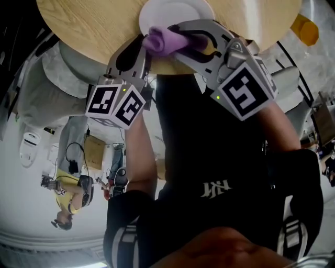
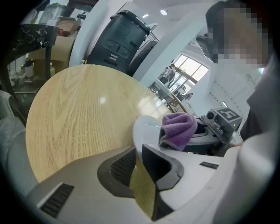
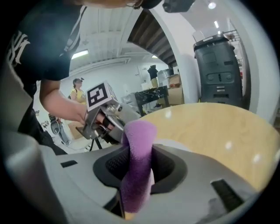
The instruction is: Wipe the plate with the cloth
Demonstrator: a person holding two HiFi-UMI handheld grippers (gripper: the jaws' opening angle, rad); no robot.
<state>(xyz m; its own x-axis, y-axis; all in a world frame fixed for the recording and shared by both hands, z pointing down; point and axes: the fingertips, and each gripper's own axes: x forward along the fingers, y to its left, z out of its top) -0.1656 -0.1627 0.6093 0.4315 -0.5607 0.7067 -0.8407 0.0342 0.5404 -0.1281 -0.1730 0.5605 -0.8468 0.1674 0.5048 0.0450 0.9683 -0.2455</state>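
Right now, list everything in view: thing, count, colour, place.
table: one, light wood, round, under the plate.
plate: one, white, on the table near its edge.
cloth: one, purple, at the plate's near rim.
machine: one, dark grey, bin-like, beyond the table.
bystander: one, yellow top, on the pale floor off to the side.
orange object: one, beside the table; I cannot tell what it is.
left gripper: one, grey with a marker cube, shut on the plate's rim.
right gripper: one, grey with a marker cube, shut on the cloth.
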